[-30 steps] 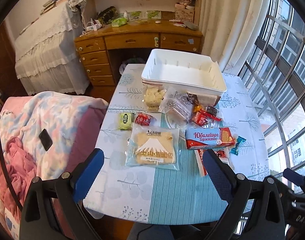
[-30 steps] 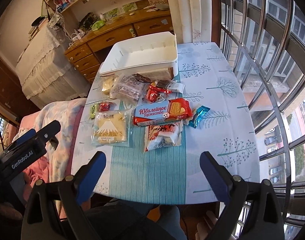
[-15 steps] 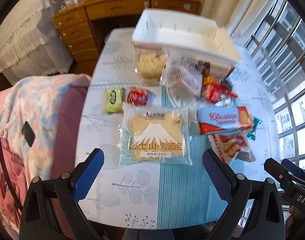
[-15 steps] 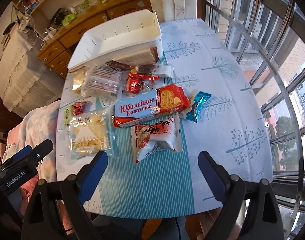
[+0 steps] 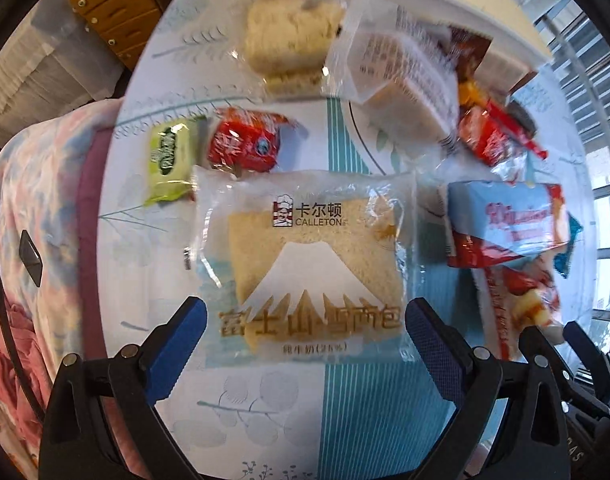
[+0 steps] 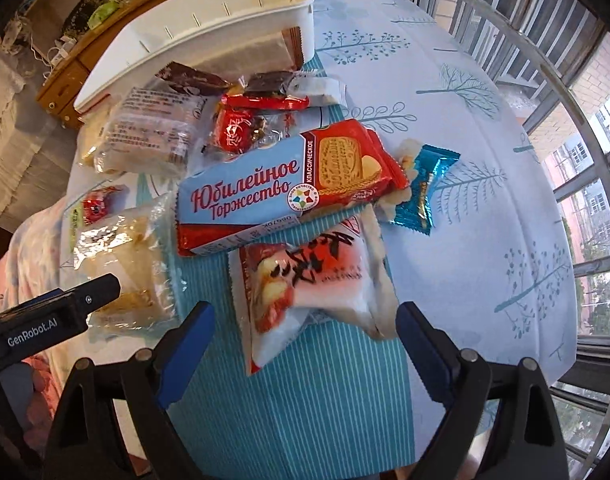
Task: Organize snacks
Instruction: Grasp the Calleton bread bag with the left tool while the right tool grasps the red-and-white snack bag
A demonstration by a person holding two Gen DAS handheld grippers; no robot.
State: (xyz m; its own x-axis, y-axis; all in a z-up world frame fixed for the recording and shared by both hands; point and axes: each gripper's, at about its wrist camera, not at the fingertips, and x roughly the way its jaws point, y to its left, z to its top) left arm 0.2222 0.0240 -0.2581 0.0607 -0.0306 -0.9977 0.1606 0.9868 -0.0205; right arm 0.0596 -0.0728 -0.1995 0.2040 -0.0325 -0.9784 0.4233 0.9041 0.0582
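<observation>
On the left, our left gripper (image 5: 305, 344) hangs low over the bread packet (image 5: 309, 256), its fingers wide apart on either side of the packet's near edge and holding nothing. Just beyond sit a green sweet (image 5: 169, 160) and a red sweet (image 5: 245, 146), touching the packet's far corner. In the middle, the biscuit pack (image 6: 289, 188) lies across the top of a pink-and-white bag (image 6: 309, 284). Our right gripper (image 6: 305, 344) is also spread open and empty, straddling that bag's near end. The white bin (image 6: 209, 28) stands at the far side of the table (image 6: 465, 160), behind the pile. We judge the risks so: the bread packet's slick film may slip from a shallow pinch, and pulling the bag could drag the biscuit pack or the blue sweet (image 6: 423, 192) toward the table's right edge.
</observation>
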